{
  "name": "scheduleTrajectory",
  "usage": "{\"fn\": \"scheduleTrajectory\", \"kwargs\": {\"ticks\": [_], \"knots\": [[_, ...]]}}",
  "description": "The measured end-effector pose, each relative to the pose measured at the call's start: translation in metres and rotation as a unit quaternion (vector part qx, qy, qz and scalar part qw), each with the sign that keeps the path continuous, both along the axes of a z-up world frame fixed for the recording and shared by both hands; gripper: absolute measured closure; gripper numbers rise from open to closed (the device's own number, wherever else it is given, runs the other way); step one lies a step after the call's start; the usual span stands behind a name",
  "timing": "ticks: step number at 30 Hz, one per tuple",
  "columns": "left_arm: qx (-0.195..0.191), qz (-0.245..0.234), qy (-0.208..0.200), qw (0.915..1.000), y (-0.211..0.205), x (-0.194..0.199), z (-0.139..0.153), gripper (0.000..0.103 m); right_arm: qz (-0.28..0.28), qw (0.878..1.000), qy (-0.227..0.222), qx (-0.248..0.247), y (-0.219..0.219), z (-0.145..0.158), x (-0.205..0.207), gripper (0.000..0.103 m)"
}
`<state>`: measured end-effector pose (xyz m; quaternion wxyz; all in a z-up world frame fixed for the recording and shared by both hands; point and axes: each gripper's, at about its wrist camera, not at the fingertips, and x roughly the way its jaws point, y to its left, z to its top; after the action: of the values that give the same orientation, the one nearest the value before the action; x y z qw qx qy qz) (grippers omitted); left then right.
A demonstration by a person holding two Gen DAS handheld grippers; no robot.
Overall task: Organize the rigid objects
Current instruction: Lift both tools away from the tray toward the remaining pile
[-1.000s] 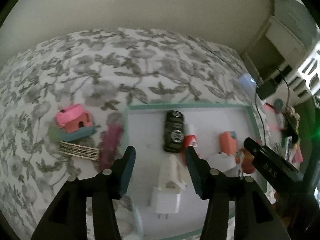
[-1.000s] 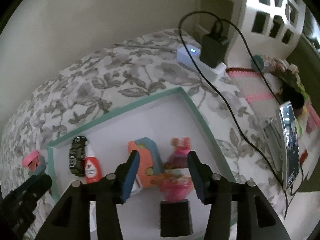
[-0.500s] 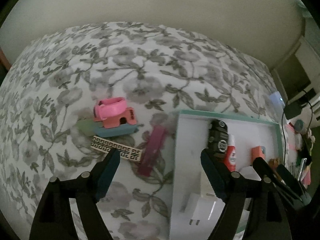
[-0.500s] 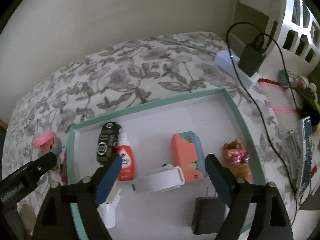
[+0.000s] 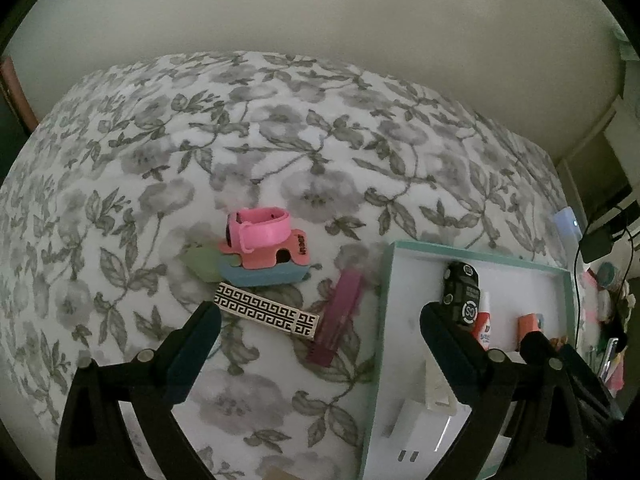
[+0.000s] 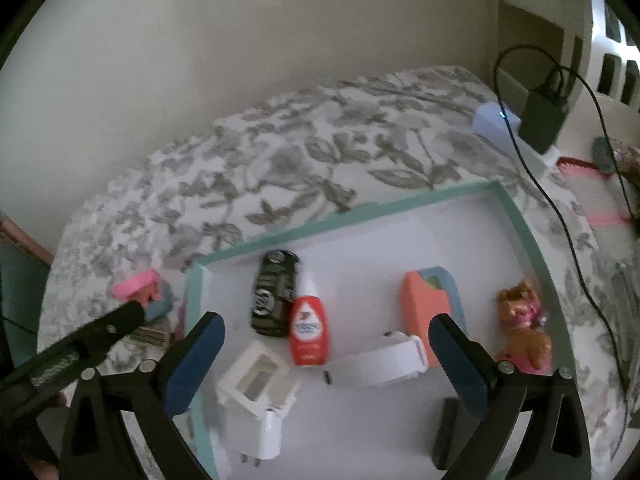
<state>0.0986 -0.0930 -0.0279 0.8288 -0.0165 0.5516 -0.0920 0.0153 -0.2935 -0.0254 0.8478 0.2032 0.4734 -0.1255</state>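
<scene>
A teal-rimmed white tray (image 6: 280,236) lies on a floral bedspread (image 5: 280,140). It holds a black toy car (image 6: 274,300), a red bottle (image 6: 308,326), a white charger (image 6: 256,408), a white strap (image 6: 380,364), an orange-and-blue block (image 6: 424,300), a small doll (image 6: 524,328) and a black adapter (image 6: 450,432). My right gripper (image 6: 326,322) hovers over them, jaws opening, gripping nothing. Left of the tray (image 5: 380,320) lie a pink watch on stacked pieces (image 5: 260,232), a patterned strip (image 5: 266,312) and a purple comb (image 5: 338,318). My left gripper (image 5: 320,314) hangs above these, jaws opening and empty.
A power strip (image 6: 496,120) with a black plug (image 6: 544,116) and its cable (image 6: 560,216) sits beyond the tray's far right corner. Cluttered small items (image 5: 608,292) line the right edge. A plain wall (image 5: 320,20) runs behind the bed.
Both grippers opened wide. The left let go of the white charger and swung left over the bedspread items. The right released the doll and shifted left across the tray.
</scene>
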Motion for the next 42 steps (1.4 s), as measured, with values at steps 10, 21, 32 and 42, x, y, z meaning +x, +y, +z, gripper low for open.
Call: {"fn": "scheduleTrajectory", "kwargs": {"ticks": [10,21,32,42], "knots": [[-0.012,0.023,0.0,0.9997,0.022,0.005,0.003,0.003,0.032,0.999,-0.038,-0.005,0.022,0.015,0.01,0.0],[-0.031,0.063,0.005,0.9975,0.069,0.015,0.002,0.003,0.02,0.996,-0.076,-0.039,0.036,0.035,0.014,0.0],[-0.032,0.104,0.0,0.994,0.124,0.03,-0.001,0.003,0.082,0.996,-0.034,-0.023,0.087,0.014,0.04,0.0],[-0.029,0.072,0.061,0.9952,0.117,0.038,-0.037,0.003,0.126,0.991,0.016,-0.036,0.134,-0.011,0.066,0.0]]}}
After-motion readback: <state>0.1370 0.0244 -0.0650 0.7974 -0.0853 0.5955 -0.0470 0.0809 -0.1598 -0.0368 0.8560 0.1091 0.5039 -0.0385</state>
